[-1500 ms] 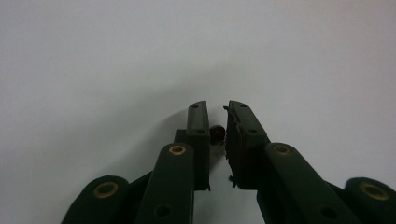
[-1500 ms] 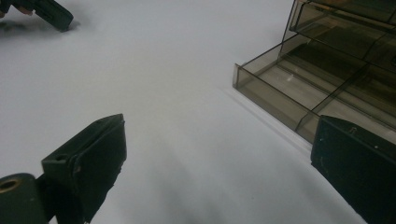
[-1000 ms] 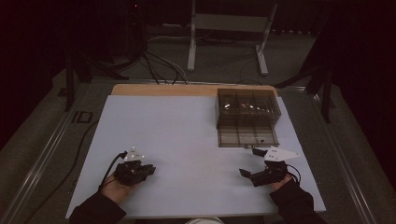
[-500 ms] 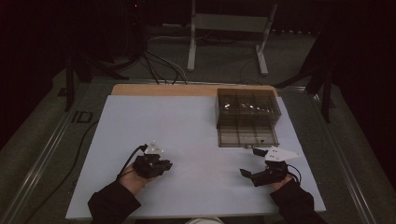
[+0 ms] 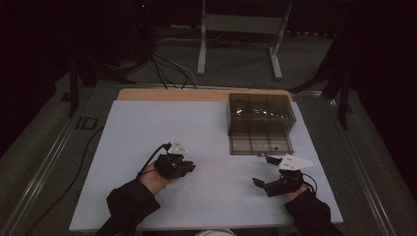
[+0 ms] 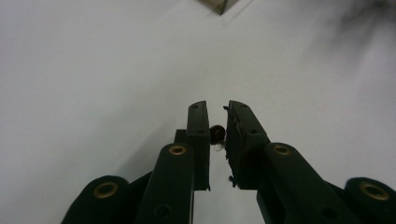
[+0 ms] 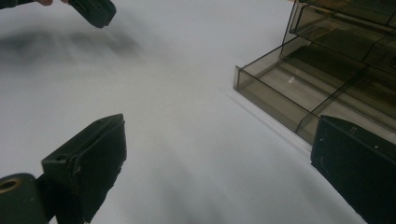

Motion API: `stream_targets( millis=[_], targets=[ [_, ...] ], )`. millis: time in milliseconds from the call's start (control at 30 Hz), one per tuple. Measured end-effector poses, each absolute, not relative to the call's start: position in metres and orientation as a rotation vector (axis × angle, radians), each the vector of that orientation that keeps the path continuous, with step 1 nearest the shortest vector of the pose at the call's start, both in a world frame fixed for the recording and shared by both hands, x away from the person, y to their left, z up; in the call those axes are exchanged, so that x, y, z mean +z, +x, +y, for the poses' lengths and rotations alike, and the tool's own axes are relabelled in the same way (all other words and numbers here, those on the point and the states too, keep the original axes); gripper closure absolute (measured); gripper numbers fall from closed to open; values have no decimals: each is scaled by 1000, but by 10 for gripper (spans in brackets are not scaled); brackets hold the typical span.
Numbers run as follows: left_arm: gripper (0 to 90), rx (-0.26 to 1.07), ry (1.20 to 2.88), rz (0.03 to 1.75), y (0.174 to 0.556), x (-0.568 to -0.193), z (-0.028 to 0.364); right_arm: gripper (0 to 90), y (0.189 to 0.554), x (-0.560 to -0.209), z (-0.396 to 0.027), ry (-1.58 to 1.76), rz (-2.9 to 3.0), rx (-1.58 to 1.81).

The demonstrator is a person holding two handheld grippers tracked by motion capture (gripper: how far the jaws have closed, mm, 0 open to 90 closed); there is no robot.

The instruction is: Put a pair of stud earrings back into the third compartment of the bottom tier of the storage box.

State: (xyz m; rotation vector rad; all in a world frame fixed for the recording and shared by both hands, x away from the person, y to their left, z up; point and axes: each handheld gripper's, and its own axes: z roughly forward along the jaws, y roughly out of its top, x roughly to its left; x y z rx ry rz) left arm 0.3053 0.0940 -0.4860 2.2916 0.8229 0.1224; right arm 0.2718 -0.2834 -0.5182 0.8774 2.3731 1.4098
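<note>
I am looking down on a table covered by a smooth, matte white sheet, with a strip of bare wood along its far edge.

At the left, my left gripper sits in a hand that comes out of a dark sleeve, a black cable looping off behind it and a pale plate on top. It hovers over the middle-left of the sheet. In the left gripper view its two flat, black, blocky jaws stand almost together, pinching a small, round, dark, glossy bead between their inner faces. Brass-coloured rivets dot the jaw arms. The bead is above the bare sheet, well apart from the box.

Right of centre, toward the far edge, stands a box of smoky, see-through plastic, rectangular and split by thin walls into compartments. A shallow drawer of the same plastic is pulled out toward me, also divided; in the right gripper view its walls look thin and sharp-edged.

At the far right, my right gripper rests near the sheet's near edge, just in front of the drawer, a grey three-cornered plate on top. Its jaws are spread wide with nothing between them.
</note>
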Motion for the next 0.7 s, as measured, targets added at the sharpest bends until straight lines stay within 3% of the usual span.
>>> stream_targets(
  millis=[700],
  targets=[
    [816, 96, 2282, 685, 330, -467, 42, 36, 271, -518, -284, 871, 2372, 1413]
  ],
)
